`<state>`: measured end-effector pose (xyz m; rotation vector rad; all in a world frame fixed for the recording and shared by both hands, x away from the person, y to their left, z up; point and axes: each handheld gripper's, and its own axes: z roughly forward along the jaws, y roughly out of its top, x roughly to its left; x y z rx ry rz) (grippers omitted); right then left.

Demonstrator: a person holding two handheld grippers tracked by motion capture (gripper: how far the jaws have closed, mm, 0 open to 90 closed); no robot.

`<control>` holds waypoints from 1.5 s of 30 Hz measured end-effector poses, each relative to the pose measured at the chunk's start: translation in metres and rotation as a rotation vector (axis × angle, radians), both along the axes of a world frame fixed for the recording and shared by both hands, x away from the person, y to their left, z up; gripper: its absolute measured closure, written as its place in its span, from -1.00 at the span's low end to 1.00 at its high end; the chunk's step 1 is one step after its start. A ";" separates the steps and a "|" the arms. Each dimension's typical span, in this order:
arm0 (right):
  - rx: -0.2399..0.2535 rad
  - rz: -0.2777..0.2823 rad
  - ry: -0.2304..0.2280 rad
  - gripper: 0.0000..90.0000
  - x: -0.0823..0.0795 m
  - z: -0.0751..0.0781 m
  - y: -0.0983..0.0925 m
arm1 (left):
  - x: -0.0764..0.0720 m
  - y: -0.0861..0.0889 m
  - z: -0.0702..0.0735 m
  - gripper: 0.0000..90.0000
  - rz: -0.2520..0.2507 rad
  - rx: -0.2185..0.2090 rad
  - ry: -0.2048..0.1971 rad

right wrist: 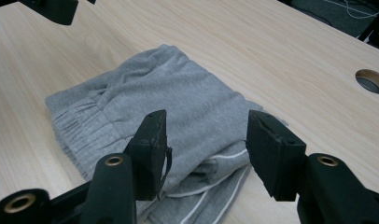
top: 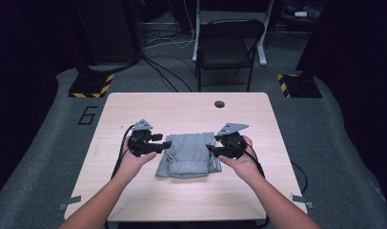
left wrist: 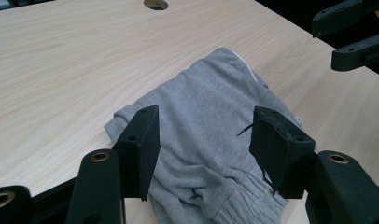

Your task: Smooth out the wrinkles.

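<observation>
A folded grey garment lies at the middle of the light wooden desk, ribbed hem toward six o'clock. The left claw sits at the garment's nine o'clock edge, jaws spread wide with nothing between them; in its own view the cloth lies just beneath and ahead of the pads. The right claw sits at the three o'clock edge, likewise wide apart and empty, over a white-piped fold.

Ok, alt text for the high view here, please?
A folded grey garment lies on a light wooden table, with an open hand-held gripper on each side of it: the left hand-held gripper and the right hand-held gripper.
</observation>
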<state>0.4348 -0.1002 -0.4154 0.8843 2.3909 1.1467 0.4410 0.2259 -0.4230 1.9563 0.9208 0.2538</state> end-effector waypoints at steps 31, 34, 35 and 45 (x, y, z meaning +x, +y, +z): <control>0.000 -0.042 -0.044 0.05 -0.083 0.005 -0.037 | -0.078 0.040 0.007 -0.07 0.008 -0.029 0.003; 0.010 -0.065 -0.022 0.05 -0.093 -0.004 -0.041 | -0.091 0.047 -0.009 -0.07 0.025 -0.011 0.031; 0.017 -0.074 -0.021 0.05 -0.095 -0.005 -0.042 | -0.094 0.048 -0.012 -0.07 0.032 -0.008 0.032; 0.008 -0.136 0.003 0.03 -0.098 -0.032 -0.061 | -0.101 0.071 -0.029 -0.08 0.103 0.063 -0.011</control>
